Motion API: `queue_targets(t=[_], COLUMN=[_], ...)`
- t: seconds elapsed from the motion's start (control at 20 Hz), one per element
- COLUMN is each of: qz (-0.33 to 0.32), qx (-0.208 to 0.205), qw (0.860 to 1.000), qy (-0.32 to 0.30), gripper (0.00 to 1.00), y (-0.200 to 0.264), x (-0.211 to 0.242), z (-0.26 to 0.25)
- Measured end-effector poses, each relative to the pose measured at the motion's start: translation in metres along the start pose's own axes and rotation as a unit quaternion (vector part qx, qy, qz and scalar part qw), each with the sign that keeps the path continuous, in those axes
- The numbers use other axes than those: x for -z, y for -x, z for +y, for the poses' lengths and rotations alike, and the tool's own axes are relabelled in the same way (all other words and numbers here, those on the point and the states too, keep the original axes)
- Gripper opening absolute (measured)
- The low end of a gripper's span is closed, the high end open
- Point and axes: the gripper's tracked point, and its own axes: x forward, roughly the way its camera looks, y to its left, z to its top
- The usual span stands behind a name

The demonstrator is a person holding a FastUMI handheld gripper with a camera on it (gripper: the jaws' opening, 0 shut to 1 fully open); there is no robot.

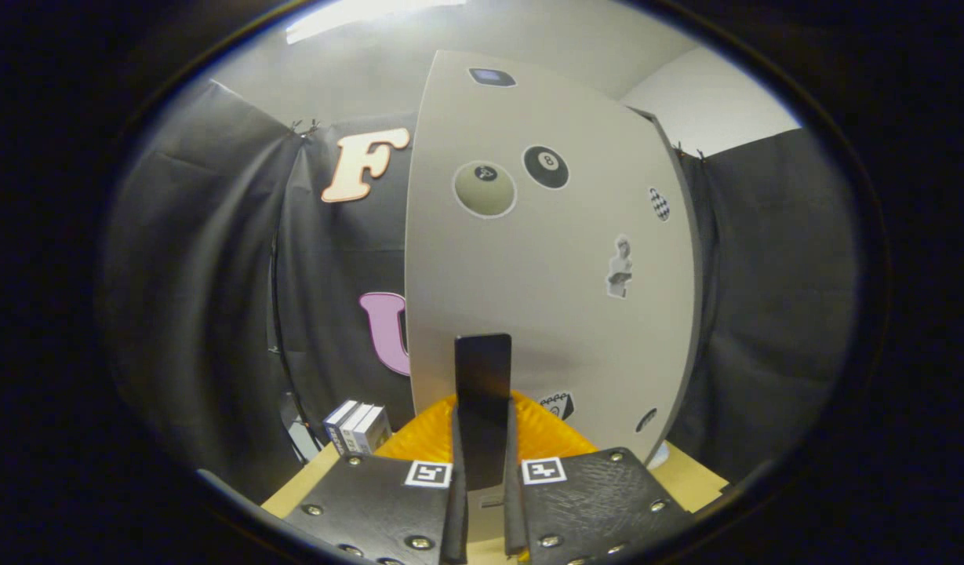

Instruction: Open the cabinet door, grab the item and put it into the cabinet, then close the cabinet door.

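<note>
The door handle was clamped by the hand-held gripper; the door was being worked; a steady arc was called for next.

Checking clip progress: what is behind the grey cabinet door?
The grey sticker-covered cabinet door hides the inside. Black cloth wall shows either side; small grey boxes stand beside it. The fingers clamp its black flat handle.

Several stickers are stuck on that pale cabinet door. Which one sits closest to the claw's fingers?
The black-and-white sticker low on the cabinet door, just right of the black handle that the claw is shut on. The ball stickers and the statue sticker sit much higher.
</note>
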Motion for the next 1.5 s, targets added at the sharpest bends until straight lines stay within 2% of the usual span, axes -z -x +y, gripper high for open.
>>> queue_targets(t=[0.2,0.35,0.55,0.8,0.85,0.9,1.25,1.5], qz=[0.0,0.014,0.012,0.02,0.019,0.021,0.032,0.038], qx=[0.025,0.034,0.08,0.142,0.151,0.158,0.161,0.187], qw=[1.0,0.999,0.997,0.989,0.988,0.987,0.986,0.981], qy=[0.006,-0.015,-0.007,-0.018,-0.023,-0.023,-0.029,-0.021], gripper=[0.18,0.11,0.1,0.1,0.01,0.03,0.05,0.05], y=[0.04,0.06,0.095,0.14,0.145,0.15,0.164,0.179], x=[-0.003,-0.002,-0.005,-0.009,-0.01,-0.009,-0.005,-0.003], z=[-0.026,-0.047,-0.084,-0.158,-0.177,-0.188,-0.248,-0.273])
